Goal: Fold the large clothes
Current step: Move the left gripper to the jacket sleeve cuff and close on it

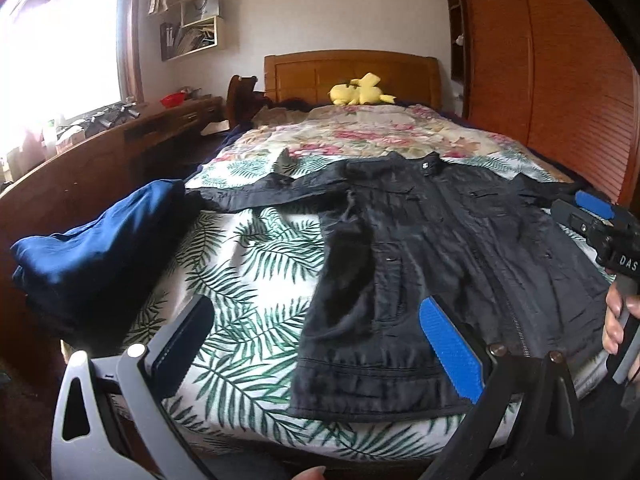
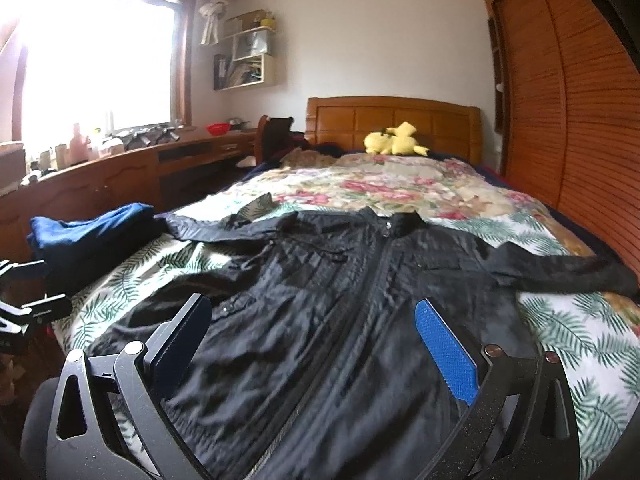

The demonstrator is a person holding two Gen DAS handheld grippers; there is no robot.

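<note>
A dark jacket (image 2: 360, 300) lies front-up and zipped on the bed (image 2: 580, 320), filling the centre and lower half of the right wrist view, collar toward the wooden headboard at upper centre. One sleeve stretches out toward the right edge of the frame, the other toward a folded blue garment (image 2: 92, 232) at the left edge. The right gripper (image 2: 316, 344) hovers over the jacket's lower front with its jaws wide apart, holding nothing. In the left wrist view the left gripper (image 1: 316, 344) sits at the bottom of the frame above the hem corner, jaws likewise spread and empty, with leaf-print bedding showing between them. No fold looks started, so the likely next step is taking hold of a sleeve or a side edge. The risks lie mostly in the cloth: the fabric looks thick and layered, so the jaws may pinch only the top layer and drag the front open unevenly, or catch the bedding underneath along with the hem. The sleeve nearest the blue garment appears to touch it, so pulling that sleeve inward could disturb the folded pile. A yellow plush toy (image 2: 394, 140) sits well clear by the headboard.
</note>
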